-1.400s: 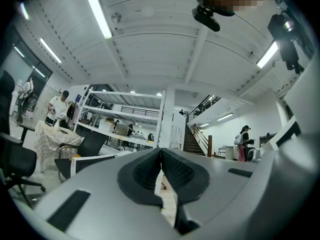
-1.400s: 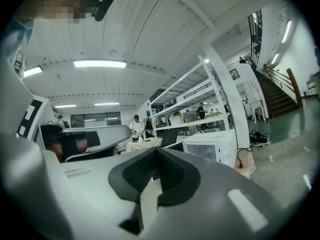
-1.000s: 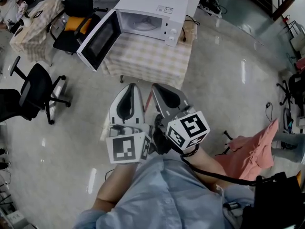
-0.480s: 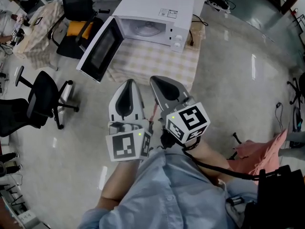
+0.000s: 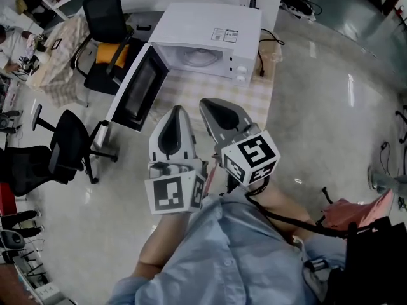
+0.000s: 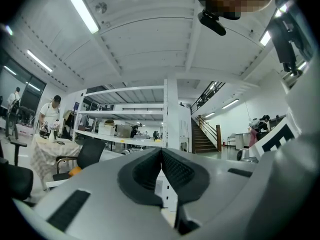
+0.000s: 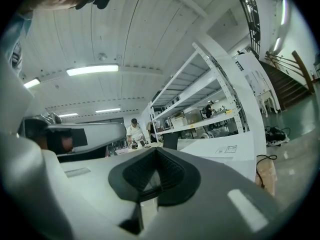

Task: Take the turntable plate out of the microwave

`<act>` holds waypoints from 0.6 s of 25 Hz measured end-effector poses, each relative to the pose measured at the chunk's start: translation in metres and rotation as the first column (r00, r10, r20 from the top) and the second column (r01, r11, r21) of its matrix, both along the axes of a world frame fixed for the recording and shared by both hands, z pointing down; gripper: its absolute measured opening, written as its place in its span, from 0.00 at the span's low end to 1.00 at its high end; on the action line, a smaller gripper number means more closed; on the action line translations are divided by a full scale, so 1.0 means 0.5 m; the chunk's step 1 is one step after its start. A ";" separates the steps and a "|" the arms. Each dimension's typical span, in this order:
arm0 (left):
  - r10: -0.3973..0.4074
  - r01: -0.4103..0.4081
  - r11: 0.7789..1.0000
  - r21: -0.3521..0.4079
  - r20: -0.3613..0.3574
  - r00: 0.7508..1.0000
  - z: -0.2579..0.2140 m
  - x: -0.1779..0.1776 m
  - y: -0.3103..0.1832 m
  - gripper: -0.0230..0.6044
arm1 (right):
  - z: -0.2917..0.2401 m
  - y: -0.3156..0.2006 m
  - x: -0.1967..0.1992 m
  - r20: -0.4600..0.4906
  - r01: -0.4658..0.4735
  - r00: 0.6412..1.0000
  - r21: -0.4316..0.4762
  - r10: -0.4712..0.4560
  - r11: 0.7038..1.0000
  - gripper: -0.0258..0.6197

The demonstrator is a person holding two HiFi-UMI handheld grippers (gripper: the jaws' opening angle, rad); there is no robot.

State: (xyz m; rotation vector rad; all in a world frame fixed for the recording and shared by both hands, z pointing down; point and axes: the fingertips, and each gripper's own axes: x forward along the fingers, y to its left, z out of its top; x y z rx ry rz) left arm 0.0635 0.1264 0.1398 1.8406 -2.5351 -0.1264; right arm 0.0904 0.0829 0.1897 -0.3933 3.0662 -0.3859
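Head view: turntable plate [image 5: 200, 57] lies inside the open microwave [image 5: 210, 30], straight ahead of both grippers, across the checked table [image 5: 216, 93]. Right gripper [image 5: 213, 104] is slightly nearer the cavity than left gripper [image 5: 177, 110].

Left gripper view: jaws are pressed together, empty.

Right gripper view: jaws are closed on nothing; the microwave stands ahead, to the right.
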 end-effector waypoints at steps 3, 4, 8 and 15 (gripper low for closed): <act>-0.008 0.008 1.000 0.011 0.009 1.000 -0.011 -0.006 -0.025 0.05 | -0.007 -0.025 -0.012 0.006 0.014 1.000 0.005 -0.014 1.000 0.04; -0.012 0.012 1.000 0.015 0.011 1.000 -0.013 -0.008 -0.030 0.05 | -0.009 -0.031 -0.016 0.009 0.019 1.000 0.007 -0.019 1.000 0.04; -0.024 0.024 1.000 0.013 0.012 1.000 -0.019 -0.022 -0.033 0.05 | -0.015 -0.033 -0.036 0.004 0.040 0.999 0.010 -0.040 0.999 0.04; -0.036 0.036 0.999 0.004 0.010 0.999 0.003 -0.065 -0.063 0.05 | 0.001 -0.067 -0.083 0.006 0.052 0.999 0.006 -0.052 0.999 0.04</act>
